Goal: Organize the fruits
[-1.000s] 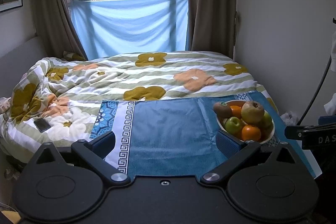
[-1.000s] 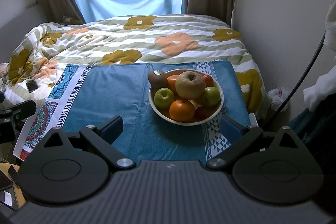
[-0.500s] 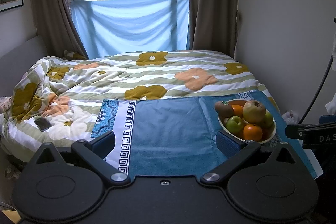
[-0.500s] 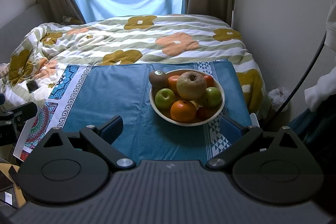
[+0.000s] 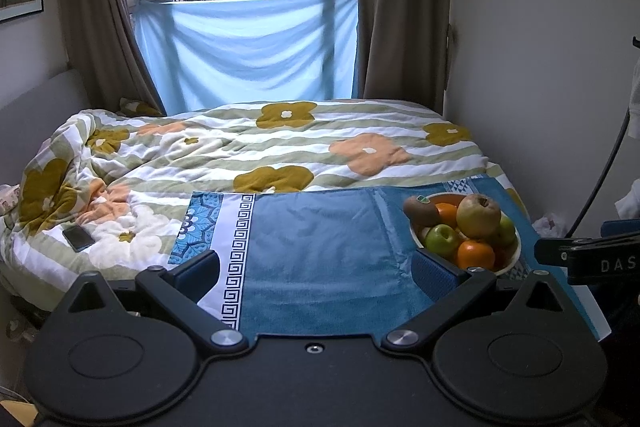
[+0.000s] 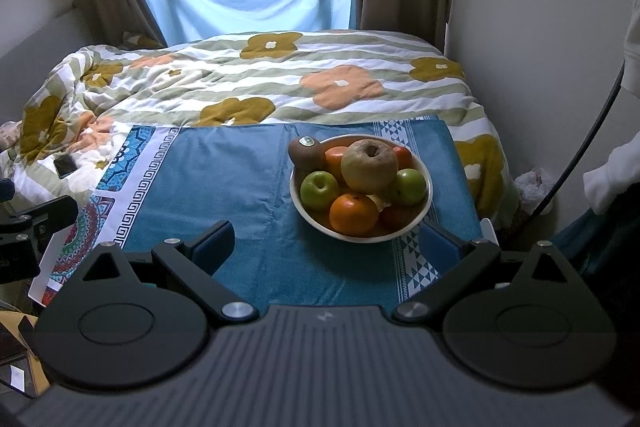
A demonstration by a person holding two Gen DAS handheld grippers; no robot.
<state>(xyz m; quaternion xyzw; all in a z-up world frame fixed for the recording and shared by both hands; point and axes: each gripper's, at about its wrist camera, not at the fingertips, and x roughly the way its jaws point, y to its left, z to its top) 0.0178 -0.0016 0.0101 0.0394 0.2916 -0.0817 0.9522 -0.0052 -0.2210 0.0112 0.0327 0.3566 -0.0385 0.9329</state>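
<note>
Fingers spread wide on both sides, nothing between them! On the left gripper (image 5: pixel 316 269) the blue pads stood far apart over the blue cloth (image 5: pixel 320 247), and the right gripper (image 6: pixel 326 241) was just as released, hanging in front of the fruit bowl (image 6: pixel 427 195). That pale bowl sat on the right part of the cloth, which lay across the foot of the bed (image 6: pixel 280 79) with its flowered quilt. Fruit was heaped high in it: a big yellow-brown apple (image 6: pixel 370 165) on top, a kiwi (image 6: pixel 306 153) with a sticker perched at the far-left rim, a green apple (image 6: pixel 319 190) at the left, another green apple (image 6: pixel 408 187) at the right, and an orange (image 6: pixel 353 214) at the near side. More orange and red fruit showed underneath, partly hidden. From the left wrist view the bowl sat off to the right, just beyond the right finger. Over on the quilt's left side, well apart from the bowl, lay a dark phone (image 5: pixel 78 238).
</note>
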